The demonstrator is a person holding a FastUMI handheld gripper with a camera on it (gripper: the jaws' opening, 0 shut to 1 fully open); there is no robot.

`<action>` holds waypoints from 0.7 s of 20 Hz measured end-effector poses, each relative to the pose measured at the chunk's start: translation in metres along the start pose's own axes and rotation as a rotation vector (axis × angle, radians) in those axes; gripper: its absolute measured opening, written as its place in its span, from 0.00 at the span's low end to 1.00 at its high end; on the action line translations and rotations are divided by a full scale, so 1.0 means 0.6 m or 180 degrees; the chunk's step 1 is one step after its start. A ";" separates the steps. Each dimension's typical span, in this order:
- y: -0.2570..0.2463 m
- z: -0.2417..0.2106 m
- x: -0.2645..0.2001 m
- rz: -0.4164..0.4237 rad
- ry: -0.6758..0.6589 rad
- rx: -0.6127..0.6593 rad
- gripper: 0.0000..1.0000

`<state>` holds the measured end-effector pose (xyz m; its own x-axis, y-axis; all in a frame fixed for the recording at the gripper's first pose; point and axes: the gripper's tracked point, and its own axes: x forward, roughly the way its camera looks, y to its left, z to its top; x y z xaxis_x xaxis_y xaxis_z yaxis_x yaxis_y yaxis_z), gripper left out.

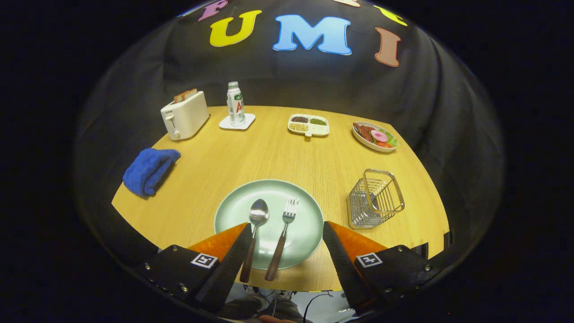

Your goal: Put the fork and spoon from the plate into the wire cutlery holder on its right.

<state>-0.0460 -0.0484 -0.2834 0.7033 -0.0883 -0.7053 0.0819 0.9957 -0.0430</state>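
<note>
wooden table lies bare around the plate; spoon and fork rest there between open jaws, apparently untouched; wire cutlery holder right.

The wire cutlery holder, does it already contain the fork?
No, the fork lies on the plate beside the spoon, between the open gripper fingers.

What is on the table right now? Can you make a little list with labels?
plate: pale green plate, just ahead of the fingers
spoon: spoon on the plate, wooden handle toward the gripper
fork: fork on the plate, right of the spoon
holder: wire cutlery holder right of the plate, nothing in it
gripper: gripper open, fingers spread either side of the handles, touching nothing
far side: toaster, water bottle, divided snack tray, plate of food
left: blue cloth
</note>
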 end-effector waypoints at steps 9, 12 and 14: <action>-0.002 -0.081 0.072 0.0034 0.0686 -0.0174 0.90; 0.000 -0.078 0.083 0.0038 0.0766 -0.0282 0.79; 0.008 -0.083 0.085 0.0116 0.0881 -0.0344 0.74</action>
<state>-0.0450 -0.0468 -0.3549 0.4839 -0.0565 -0.8733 -0.0258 0.9966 -0.0788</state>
